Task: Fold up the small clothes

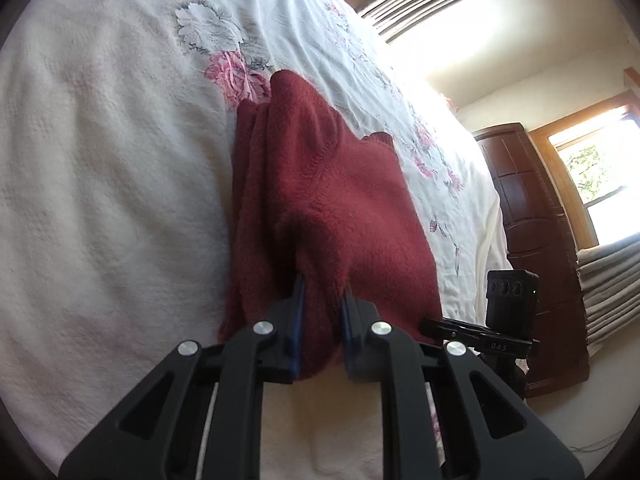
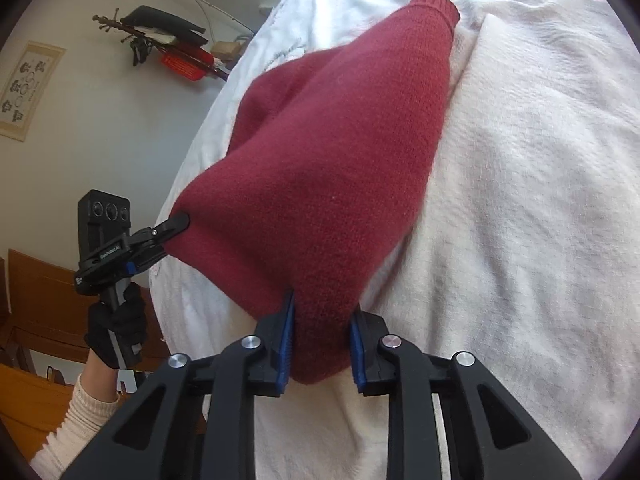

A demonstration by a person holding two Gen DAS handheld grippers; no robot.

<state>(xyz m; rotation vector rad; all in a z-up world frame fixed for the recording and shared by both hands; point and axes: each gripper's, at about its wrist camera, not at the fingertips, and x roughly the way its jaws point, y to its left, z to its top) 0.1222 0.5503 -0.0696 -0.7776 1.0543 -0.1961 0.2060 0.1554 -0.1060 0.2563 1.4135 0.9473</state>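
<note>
Left wrist view: left gripper [image 1: 322, 304] clenched on one corner of the dark red knitted sweater [image 1: 320, 184]; garment lifted over the white floral-print bedspread [image 1: 100, 160]; right wrist view: right gripper [image 2: 322, 332] grasping the other corner, ribbed cuff [image 2: 436, 2] resting on the bed; black-gloved hand [image 2: 116, 330] holds the left tool.

Left tongs [image 1: 322, 300] clamped on red sweater [image 1: 320, 184] above floral bedspread [image 1: 120, 140].
</note>
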